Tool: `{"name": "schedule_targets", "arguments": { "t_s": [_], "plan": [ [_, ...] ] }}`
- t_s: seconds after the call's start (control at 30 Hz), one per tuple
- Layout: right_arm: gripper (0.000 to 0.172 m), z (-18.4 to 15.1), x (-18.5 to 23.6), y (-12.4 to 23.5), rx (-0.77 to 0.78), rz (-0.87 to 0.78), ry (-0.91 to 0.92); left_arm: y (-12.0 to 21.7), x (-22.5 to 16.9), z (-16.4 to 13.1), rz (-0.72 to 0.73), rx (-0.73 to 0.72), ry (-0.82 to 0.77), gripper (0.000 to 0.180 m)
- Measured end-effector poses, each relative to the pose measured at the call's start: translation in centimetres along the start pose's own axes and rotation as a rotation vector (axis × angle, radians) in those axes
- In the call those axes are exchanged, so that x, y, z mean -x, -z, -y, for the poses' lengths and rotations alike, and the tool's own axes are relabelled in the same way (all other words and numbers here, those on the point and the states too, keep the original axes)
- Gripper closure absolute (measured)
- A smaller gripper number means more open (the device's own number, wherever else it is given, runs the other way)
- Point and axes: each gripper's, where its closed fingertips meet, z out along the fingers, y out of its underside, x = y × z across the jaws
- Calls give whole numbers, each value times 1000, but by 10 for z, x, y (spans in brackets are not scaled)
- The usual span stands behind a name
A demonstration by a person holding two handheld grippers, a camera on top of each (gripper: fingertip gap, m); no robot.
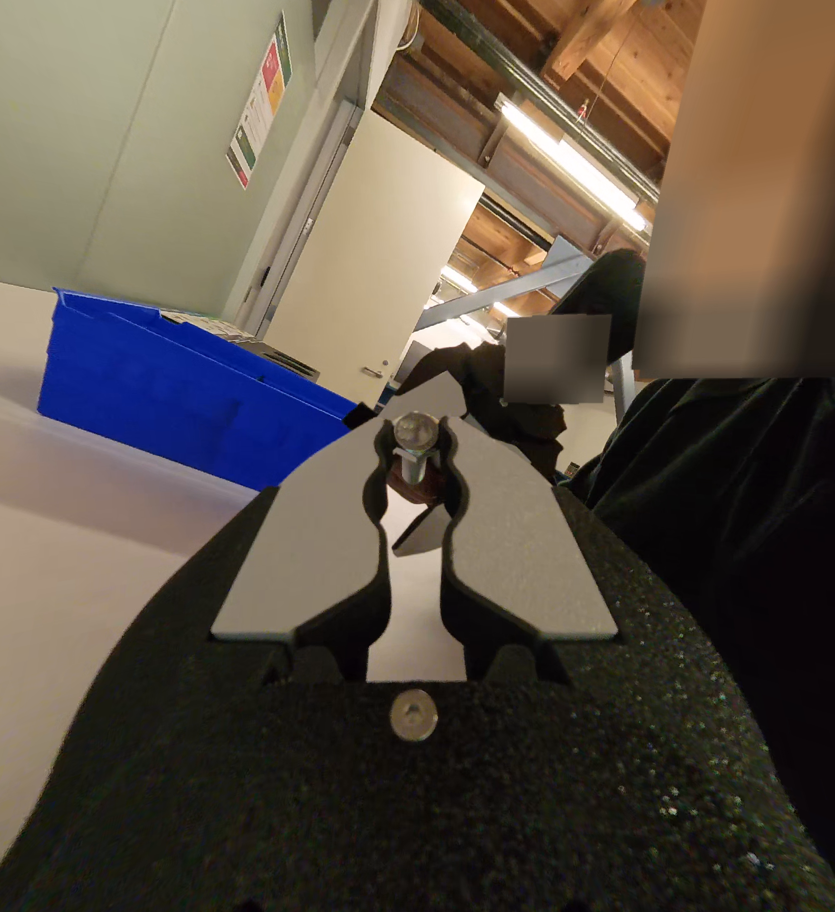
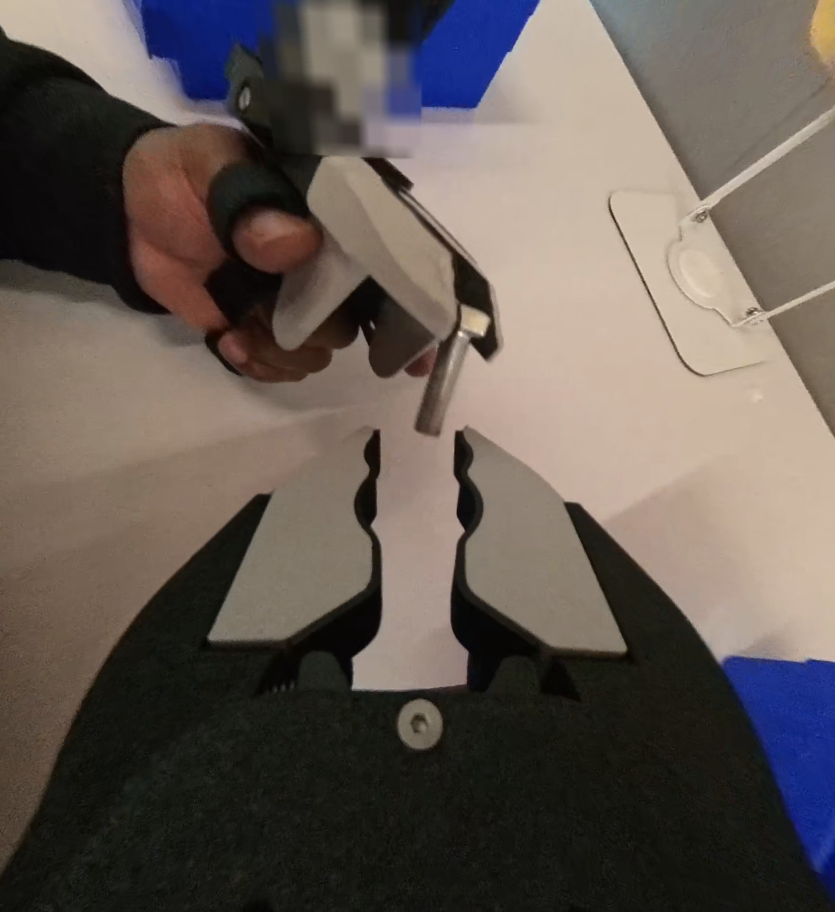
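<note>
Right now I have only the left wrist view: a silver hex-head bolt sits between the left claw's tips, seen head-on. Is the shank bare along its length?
Observer: Yes. The right wrist view shows the silver hex-head bolt side-on, its smooth shank hanging bare below the left claw.
Reviewer: Where is the right claw?
Observer: The right claw is open with nothing between its fingers; the bolt's free end sits just beyond its tips.
Reviewer: What lies under them?
Observer: A white tabletop, with a flat white rounded plate to the right.
</note>
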Motion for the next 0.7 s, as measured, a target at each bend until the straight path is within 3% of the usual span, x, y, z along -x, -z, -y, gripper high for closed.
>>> {"name": "schedule_targets", "arguments": {
  "t_s": [0.07,0.13,0.23,0.3,0.37,0.43,0.53,0.6,0.7],
  "plan": [
    [144,4,-2,-3,-17,-13,-14,-1,0,-3,4,24,-10,163],
    [162,5,-1,-4,-22,-5,-24,-2,0,-8,6,53,-26,163],
    [164,2,-7,1,-14,-3,-35,-3,1,-10,25,72,-31,163],
    [164,-6,-31,13,16,-73,-14,-3,3,-6,40,53,-27,152],
    [164,-25,-82,40,78,-216,-9,-1,0,1,21,26,-5,151],
    [164,-59,-144,72,192,-343,-42,3,1,5,23,22,10,154],
    [164,-150,-227,110,481,-432,-202,7,1,7,29,35,12,158],
    [164,-203,-249,118,617,-357,-338,7,0,6,34,47,-1,158],
    [171,-253,-253,112,772,-198,-432,7,-1,6,37,64,-19,160]
  ]
}}
